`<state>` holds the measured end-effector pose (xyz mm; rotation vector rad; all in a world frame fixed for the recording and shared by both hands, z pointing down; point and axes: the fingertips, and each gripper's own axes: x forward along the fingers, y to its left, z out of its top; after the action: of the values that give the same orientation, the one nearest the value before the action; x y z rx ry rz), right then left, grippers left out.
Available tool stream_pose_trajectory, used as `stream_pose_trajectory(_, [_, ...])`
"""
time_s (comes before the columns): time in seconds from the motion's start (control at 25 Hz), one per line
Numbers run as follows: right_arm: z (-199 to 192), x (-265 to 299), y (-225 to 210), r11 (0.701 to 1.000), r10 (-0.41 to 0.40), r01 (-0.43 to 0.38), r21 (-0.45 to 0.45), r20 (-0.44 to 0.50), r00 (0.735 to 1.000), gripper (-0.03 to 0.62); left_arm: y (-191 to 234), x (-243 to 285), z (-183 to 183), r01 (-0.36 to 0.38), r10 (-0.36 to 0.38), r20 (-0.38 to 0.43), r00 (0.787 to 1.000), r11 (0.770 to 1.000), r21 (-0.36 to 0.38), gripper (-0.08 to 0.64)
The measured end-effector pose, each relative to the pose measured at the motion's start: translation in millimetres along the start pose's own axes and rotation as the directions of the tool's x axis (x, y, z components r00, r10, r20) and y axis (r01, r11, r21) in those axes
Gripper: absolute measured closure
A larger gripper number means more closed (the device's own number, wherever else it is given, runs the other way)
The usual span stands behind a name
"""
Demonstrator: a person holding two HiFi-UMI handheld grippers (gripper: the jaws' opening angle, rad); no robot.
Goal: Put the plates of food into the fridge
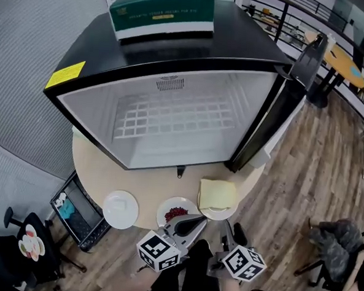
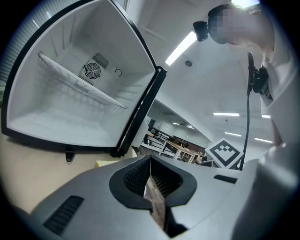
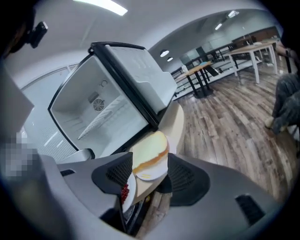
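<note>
Partly, right gripper (image 3: 150,174) jaws, spread, hide the sandwich plate (image 3: 151,153); left gripper (image 2: 151,182) jaws meet.

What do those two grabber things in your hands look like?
The left gripper and the right gripper are both smooth grey plastic. Each has two wide jaws lined with black ribbed pads. Each also carries a white cube printed with black square markers.

Wood-plank floor (image 1: 309,174); round wooden table (image 1: 338,56) on a black pedestal; ceiling strip lights (image 2: 180,48)
</note>
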<state>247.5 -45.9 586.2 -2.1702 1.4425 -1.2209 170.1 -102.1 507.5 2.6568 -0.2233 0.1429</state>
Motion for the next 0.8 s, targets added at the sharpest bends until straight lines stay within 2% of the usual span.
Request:
stream_pose_trajectory(0.16, [-15.1,18.2,-26.7,0.99,-0.012,0.016,0.143,-0.034,0.999,0.377,2.2,11.1,-18.0,-0.002,0.002,-0.02,1.0,1.0,-0.016,0.555])
stream_pose_trajectory(0.48, [-21.7,58.8,-48.5,0.968,0.01,0.004,0.251,-0.056,0.998,0.379,21.7,26.1,-20.8,-0.036,0.036,0.005,0.999,0.999,0.01,0.555])
stream_pose_trajectory(0.64, [-29.3,69.1,-55.5,0.941,0.033,-0.01,0.339,-0.061,0.998,0.38,25.1,25.4,-19.4,-0.05,0.049,0.015,0.999,0.999,0.012,0.555])
stream_pose_trajectory(0.68, [-28.3,69.0,-56.9,0.94,0.035,-0.015,0.341,-0.053,0.998,0.43,25.5,24.8,-21.4,-0.051,0.051,0.015,0.999,0.999,0.011,0.555])
stream_pose_trajectory(0.8, [-23.9,70.1,-55.7,0.934,0.043,-0.027,0.356,-0.037,0.998,0.527,27.0,21.4,-24.9,-0.065,0.065,0.007,0.998,0.998,-0.001,0.555])
